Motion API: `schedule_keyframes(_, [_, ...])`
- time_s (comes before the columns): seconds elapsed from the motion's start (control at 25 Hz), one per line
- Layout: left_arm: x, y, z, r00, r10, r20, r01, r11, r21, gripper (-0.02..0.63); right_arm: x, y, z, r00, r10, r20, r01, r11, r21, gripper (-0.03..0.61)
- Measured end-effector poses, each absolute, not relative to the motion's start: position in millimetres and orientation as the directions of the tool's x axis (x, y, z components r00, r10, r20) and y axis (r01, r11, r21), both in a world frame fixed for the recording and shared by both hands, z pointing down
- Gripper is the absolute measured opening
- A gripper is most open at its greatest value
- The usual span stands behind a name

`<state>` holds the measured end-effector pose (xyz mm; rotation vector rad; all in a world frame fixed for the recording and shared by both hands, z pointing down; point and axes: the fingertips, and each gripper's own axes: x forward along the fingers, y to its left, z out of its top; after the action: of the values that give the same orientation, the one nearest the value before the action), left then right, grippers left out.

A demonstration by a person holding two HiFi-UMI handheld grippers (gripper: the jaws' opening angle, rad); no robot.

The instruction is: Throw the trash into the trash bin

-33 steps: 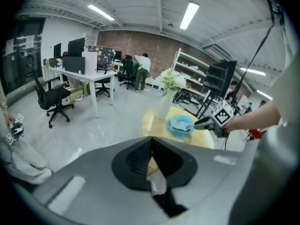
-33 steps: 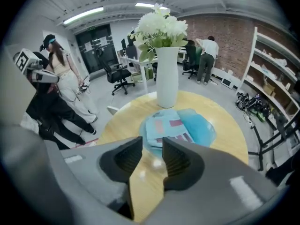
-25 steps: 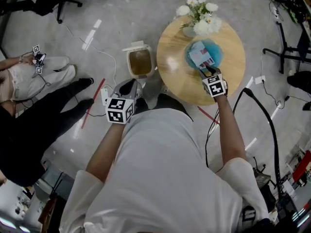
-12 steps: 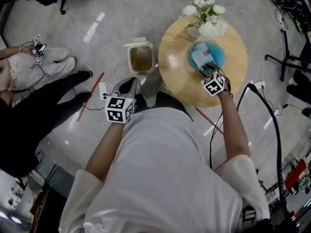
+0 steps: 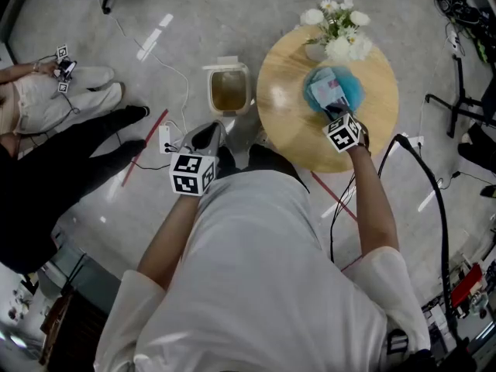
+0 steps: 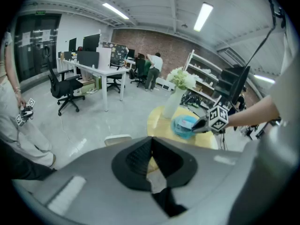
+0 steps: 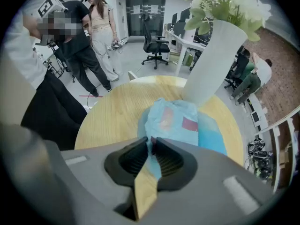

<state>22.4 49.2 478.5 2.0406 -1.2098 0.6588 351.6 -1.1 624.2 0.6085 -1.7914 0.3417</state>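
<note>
Grey floor [image 5: 194,22] bears a round wooden table [image 5: 283,126] with an open trash bin [image 5: 228,91] just beside it. A blue wrapper [image 5: 333,90] lies on the table by a flower vase [image 5: 316,50], its edge pinched in the right gripper [image 5: 335,115]. The left gripper [image 5: 206,136] is closed and empty.

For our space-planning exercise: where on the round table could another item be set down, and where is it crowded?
Free: the table shows bare wood on its left half, between the rim nearest the trash bin and the blue wrapper. Crowded: the far side, where the flower vase stands close behind the wrapper, gripped by the right tongs.
</note>
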Motion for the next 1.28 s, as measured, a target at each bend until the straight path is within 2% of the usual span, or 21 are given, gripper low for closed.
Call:
schedule_keyframes(0.08, [22.4, 49.5, 478.2, 0.444, -0.558, 0.701, -0.892, -0.35, 0.287, 0.003, 351.6, -1.9, 621.8, -0.209, -0.237, 0.949, -0.574, 0.815, 0.077, 0.023])
schedule_keyframes(0.24, [23.3, 49.1, 474.7, 0.448, -0.563, 0.695, -0.89, -0.354, 0.287, 0.003, 351.6, -3.5, 610.4, -0.225, -0.259, 0.939, -0.619, 0.783, 0.068, 0.011])
schedule_keyframes(0.52, [18.9, 48.7, 472.6, 0.464, -0.554, 0.691, -0.88, -0.378, 0.288, 0.003, 353.1, 0.2, 607.6, -0.251, -0.233, 0.939, -0.716, 0.697, -0.018, 0.024])
schedule_keyframes(1.28, [22.7, 38.2, 477.3, 0.472, -0.537, 0.7, -0.876, -0.376, 0.302, 0.003, 353.3, -1.2, 607.9, -0.289, -0.193, 0.938, -0.721, 0.689, -0.081, 0.063])
